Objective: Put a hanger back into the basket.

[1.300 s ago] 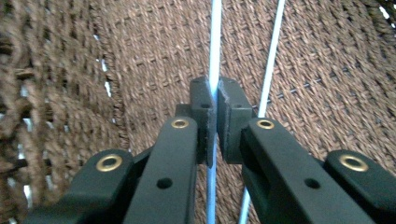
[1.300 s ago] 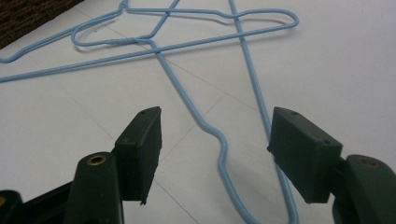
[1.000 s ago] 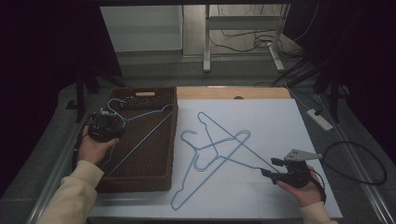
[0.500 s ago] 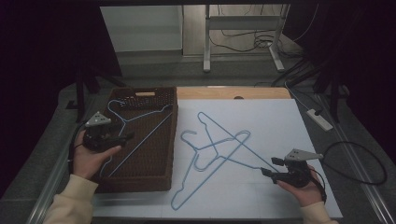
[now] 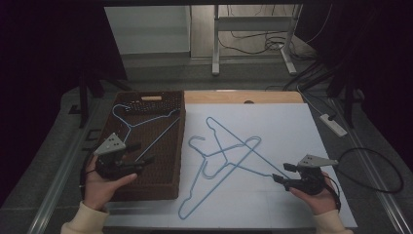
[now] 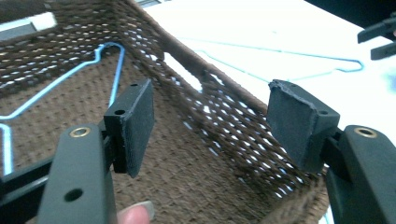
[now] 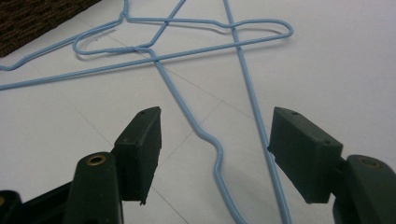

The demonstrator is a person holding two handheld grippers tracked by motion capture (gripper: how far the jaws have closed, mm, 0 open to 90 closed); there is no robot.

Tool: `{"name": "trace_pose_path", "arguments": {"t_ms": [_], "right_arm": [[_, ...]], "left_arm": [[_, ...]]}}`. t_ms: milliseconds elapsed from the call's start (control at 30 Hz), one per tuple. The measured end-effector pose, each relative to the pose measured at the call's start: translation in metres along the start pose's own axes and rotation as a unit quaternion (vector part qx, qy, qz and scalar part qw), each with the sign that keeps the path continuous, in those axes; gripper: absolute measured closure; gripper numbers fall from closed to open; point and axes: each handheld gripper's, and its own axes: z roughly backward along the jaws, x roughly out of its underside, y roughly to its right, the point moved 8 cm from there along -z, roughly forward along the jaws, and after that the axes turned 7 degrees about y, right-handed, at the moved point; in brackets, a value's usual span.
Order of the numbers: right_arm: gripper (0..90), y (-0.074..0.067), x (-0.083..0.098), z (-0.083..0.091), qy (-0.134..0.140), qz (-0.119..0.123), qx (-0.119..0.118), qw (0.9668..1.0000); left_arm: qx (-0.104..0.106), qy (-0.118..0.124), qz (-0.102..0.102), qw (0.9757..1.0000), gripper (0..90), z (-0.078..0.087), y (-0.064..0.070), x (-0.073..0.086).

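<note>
- One blue wire hanger (image 5: 139, 124) is lying flat inside the brown woven basket (image 5: 168, 183), its hook toward the far wall; against the earlier pictures, nothing is gripping it any more.
- The left gripper (image 5: 141, 158) is pulling back toward the person over the near part of the basket. Its jaws have just been opening and are now standing spread with nothing between them; the left gripper view shows just the basket's weave and wall beyond the pads (image 6: 135, 123).
- By my reading, that hanger is delivered, and the work is turning to the ones left outside.
- Two more blue hangers (image 5: 229, 156) are lying crossed over each other on the white sheet (image 5: 292, 126) covering the counter, just beside the basket.
- The right gripper (image 5: 282, 173) is staying where it was, at the near right tip of that pile. Its jaws are spread, straddling a bent corner of wire (image 7: 212, 144) without pinching it.
- The next hanger probably needs lifting clear of its neighbour so the two do not snag.
</note>
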Motion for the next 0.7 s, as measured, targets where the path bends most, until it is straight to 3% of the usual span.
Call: {"name": "trace_pose_path", "arguments": {"t_ms": [367, 700], "right_arm": [[35.0, 0.000, -0.001, -0.001, 0.000, 0.003, 0.003, 1.0000], [35.3, -0.001, -0.007, 0.002, 0.021, 0.008, 0.009, 0.9997]], "left_arm": [[0.033, 0.010, 0.010, 0.9994, 33.1, -0.014, 0.019, 0.012], [0.036, 0.016, 0.009, 0.9992, 33.1, -0.016, 0.020, 0.020]]}}
